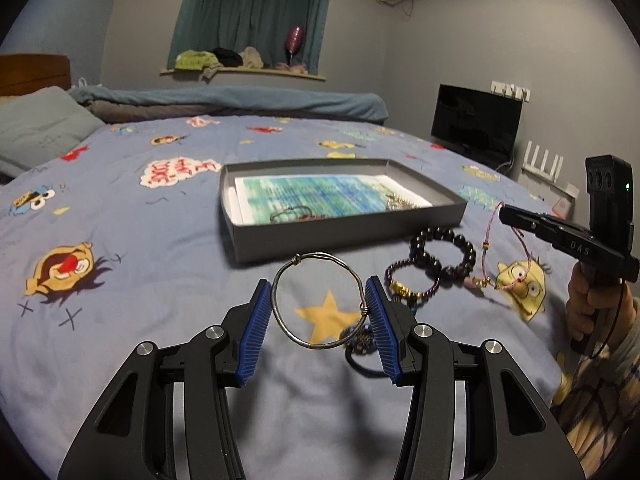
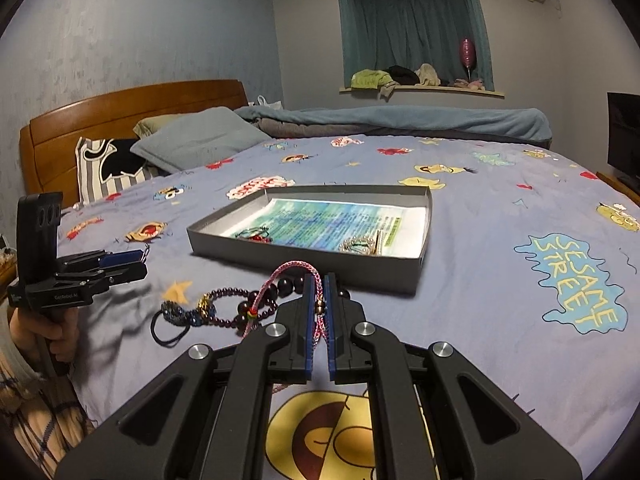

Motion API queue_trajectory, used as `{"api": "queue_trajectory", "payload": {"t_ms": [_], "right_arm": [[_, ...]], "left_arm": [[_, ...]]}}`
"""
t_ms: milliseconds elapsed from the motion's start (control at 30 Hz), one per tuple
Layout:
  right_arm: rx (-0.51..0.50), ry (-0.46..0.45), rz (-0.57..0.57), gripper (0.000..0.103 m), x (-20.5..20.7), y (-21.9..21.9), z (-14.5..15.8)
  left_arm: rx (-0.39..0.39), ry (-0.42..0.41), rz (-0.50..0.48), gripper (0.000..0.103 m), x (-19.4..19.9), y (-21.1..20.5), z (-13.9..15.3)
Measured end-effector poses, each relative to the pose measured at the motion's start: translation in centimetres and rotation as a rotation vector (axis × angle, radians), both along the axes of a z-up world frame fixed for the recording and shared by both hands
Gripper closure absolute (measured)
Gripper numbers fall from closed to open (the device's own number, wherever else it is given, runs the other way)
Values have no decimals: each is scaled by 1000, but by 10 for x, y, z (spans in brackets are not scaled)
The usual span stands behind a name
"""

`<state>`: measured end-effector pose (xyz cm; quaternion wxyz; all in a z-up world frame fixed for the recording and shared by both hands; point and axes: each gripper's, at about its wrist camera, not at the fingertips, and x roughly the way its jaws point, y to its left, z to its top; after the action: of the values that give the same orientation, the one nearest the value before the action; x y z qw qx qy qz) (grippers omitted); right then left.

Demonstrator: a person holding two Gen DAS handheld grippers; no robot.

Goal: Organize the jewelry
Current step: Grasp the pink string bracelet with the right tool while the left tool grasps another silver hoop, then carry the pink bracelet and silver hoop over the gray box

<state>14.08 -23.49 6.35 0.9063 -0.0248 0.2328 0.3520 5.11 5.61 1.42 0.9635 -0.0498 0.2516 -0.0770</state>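
**Jewelry sort: partly done, two pieces lifted**

Silver wire bangle (image 1: 320, 300): thin round hoop with twisted wire knots, pinched across its width between the ribbed blue pads of the left tongs (image 1: 318, 322), held above the bed near the box. Pink braided cord bracelet (image 2: 298, 280): woven, soft, small coloured beads on it; right tongs (image 2: 319, 320) pressed together on it, loop standing up past the tips.

Grey cardboard box (image 1: 344, 246): shallow, rectangular, lined with a blue-green printed sheet. Already inside: a dark-and-red bracelet near its left end and a pale metallic beaded piece near its right. Judged about halfway.

Still lying on the bed, just near of the box: dark glossy bead bracelet (image 1: 444, 252), small purple bead strand with gold charm (image 1: 404, 280), dark beaded piece on a black cord (image 2: 180, 318).

Bedsheet (image 1: 160, 300): blue cotton, cartoon print, slightly creased.
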Motion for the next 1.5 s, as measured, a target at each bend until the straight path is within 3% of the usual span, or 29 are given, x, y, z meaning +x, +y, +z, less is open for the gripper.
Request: {"api": "queue_trajectory", "payload": {"t_ms": [533,867,1500], "right_arm": [[54,-12,-13,98,11,3,11],[162,-55,0,98,8,-3,34],[249,-35,-64,98,47,-6,46]], "left_arm": [[10,-57,1,54,16,-10,12],[-6,-64,11,54,30,-10,16],[8,-72,35,53,70,-14,21]]}}
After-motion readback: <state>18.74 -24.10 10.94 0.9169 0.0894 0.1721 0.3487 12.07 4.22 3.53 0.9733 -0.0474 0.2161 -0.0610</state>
